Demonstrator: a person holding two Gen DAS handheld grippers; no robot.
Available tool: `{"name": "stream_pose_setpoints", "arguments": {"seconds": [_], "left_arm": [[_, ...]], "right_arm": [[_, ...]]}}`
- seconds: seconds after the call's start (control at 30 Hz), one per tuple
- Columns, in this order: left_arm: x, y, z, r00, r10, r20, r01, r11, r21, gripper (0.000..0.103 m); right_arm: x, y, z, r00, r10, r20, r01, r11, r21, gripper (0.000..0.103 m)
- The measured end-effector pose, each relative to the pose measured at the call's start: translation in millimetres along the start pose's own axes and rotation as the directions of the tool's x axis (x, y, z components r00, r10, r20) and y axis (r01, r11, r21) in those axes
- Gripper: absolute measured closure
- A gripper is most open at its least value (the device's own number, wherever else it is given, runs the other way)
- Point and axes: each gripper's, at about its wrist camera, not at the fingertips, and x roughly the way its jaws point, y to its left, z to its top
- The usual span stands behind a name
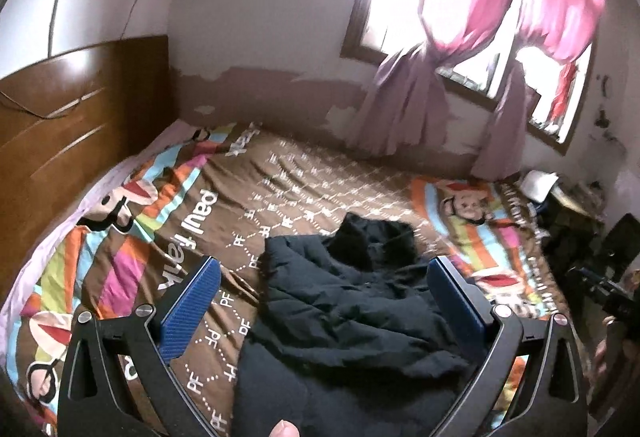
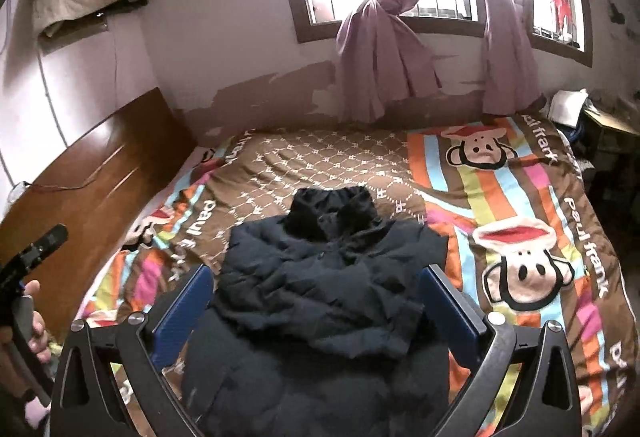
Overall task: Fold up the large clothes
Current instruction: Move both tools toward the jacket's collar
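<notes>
Both tools are up and clear of the cloth, and the big dark navy quilted puffer jacket (image 2: 320, 289) lies on the bed's brown-and-rainbow-striped cartoon monkey duvet (image 2: 520, 205), hood (image 2: 334, 211) pointing to the window wall. From the right wrist view its sides look already turned in over the body, the lower part spreading toward the camera. My read: the next fold wants the hem end carried up toward the hood, and padding like this springs back, so pinch deep into the layered edge, both sides level, lift together and press the crease down before letting go.

The right gripper (image 2: 316, 311) hovers above the jacket's middle, blue ribbed fingers (image 2: 182, 311) spread wide, nothing between them. The left gripper (image 1: 324, 311) sits above the jacket's left edge, angled across the bed, likewise parted and empty. In the right view a hand (image 2: 34, 321) grips the other tool's black handle (image 2: 30, 261) at the far left, held off beside the wooden headboard (image 2: 92, 181)
</notes>
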Motion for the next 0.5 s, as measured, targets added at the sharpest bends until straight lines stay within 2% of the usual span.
{"name": "stream_pose_setpoints", "arguments": {"seconds": [0.1,0.23,0.33,0.5], "left_arm": [[48.2,7.6,-7.4,1.000,0.018,-0.022,-0.018,1.000,0.006,0.002],[110.1,5.3,-13.2,0.998,0.045,-0.035,-0.043,0.997,0.059,0.002],[156.2,-3.1,-13.5,0.999,0.026,-0.031,-0.024,0.996,0.088,0.002],[243.3,-16.6,-10.6,0.998,-0.052,-0.043,0.055,0.996,0.070,0.002]], "right_arm": [[46.9,-20.1,2.7,1.000,0.023,0.003,-0.023,1.000,-0.003,0.000],[111.3,-40.7,5.6,0.999,0.036,0.013,-0.035,0.999,-0.027,0.000],[168.0,-57.1,11.5,0.999,0.029,0.021,-0.028,0.999,-0.033,0.000],[254.2,-77.5,24.2,1.000,0.007,0.003,-0.007,1.000,0.004,0.000]]}}
